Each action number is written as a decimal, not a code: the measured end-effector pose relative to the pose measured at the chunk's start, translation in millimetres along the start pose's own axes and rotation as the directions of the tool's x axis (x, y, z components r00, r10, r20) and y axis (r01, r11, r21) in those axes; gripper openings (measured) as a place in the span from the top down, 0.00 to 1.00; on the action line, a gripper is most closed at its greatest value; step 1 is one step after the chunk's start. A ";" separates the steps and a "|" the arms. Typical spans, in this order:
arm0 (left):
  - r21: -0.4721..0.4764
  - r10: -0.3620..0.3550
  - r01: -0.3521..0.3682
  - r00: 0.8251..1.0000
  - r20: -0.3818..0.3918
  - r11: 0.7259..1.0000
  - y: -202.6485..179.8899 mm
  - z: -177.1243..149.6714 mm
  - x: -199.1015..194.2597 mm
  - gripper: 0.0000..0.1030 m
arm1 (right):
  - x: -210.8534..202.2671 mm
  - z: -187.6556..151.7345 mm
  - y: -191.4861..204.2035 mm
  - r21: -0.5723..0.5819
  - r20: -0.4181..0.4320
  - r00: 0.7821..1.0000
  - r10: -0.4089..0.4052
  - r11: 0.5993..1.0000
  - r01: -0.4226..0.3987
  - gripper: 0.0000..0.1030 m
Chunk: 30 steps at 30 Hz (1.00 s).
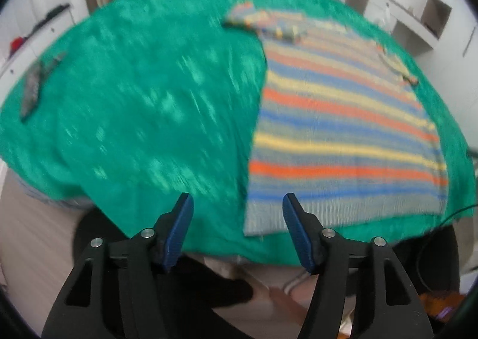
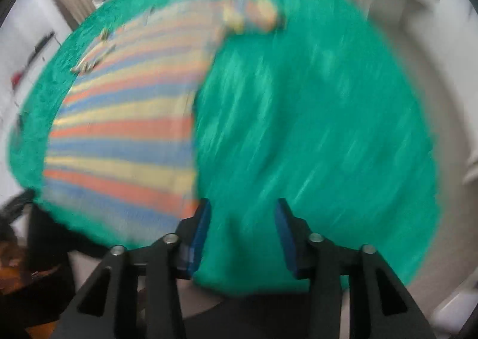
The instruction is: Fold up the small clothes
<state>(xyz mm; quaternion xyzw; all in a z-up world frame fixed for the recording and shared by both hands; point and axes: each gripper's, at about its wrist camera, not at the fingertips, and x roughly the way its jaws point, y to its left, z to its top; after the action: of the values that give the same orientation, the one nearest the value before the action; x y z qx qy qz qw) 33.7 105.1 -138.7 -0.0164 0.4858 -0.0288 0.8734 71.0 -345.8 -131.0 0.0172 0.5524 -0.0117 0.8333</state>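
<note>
**Both claws spread and empty above the striped garment**

Far to my left on the green blanket (image 1: 134,94) lies a grey patterned object (image 1: 33,88), long and narrow, near the blanket's edge; the picture is too blurred for me to say what it is. My left claw (image 1: 237,204) hangs above the near edge of the blanket, its blue pads (image 1: 182,219) held well apart with nothing between them. Just to the right of that claw, the striped garment (image 1: 343,130) lies flat on the blanket, banded in orange, yellow, blue and grey, its ribbed hem nearest me. Its left side forms a straight edge, and at the far end a striped sleeve (image 1: 263,22) sticks out to the left.

From my right claw's camera the same garment (image 2: 125,130) sits on the left half of the blanket (image 2: 313,130), its right edge straight and a blurred bunch of striped cloth (image 2: 254,16) at the far end. My right claw (image 2: 243,207) is above bare green just beside the garment's near corner, pads (image 2: 201,228) parted and gripping nothing. This view is heavily smeared, so fine detail is lost.
</note>
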 end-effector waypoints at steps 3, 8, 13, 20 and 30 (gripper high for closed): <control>-0.035 -0.004 0.006 0.998 0.059 0.999 0.6 20.2 -12.4 0.33 | 10.5 78.3 15.0 -0.130 0.132 0.991 -0.020 0.991 0.037 0.39; -0.059 0.002 0.004 0.995 0.100 0.998 -1.6 31.2 -30.6 0.32 | 106.7 167.6 58.0 -0.269 0.151 0.988 -0.014 0.962 0.055 0.38; -0.091 0.054 -0.045 0.993 0.103 0.995 10.3 20.4 -43.9 0.27 | 189.0 201.0 44.3 -0.187 0.049 0.997 -0.065 0.980 0.073 0.87; -0.183 0.044 -0.039 0.999 0.022 0.982 30.6 7.9 -26.0 0.27 | 129.5 180.3 -100.0 0.238 0.165 0.982 -0.088 0.970 0.047 0.95; -0.080 -0.038 0.038 0.999 0.004 0.996 -25.4 28.8 -14.8 0.28 | 129.0 117.3 -192.8 0.426 0.064 0.989 -0.130 0.900 0.091 0.95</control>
<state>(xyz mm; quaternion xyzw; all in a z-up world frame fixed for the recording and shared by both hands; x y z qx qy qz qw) 49.6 80.8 -109.5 -0.0604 0.4853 -0.0260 0.8719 221.8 -543.4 -207.2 0.1652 0.4986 -0.1789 0.8319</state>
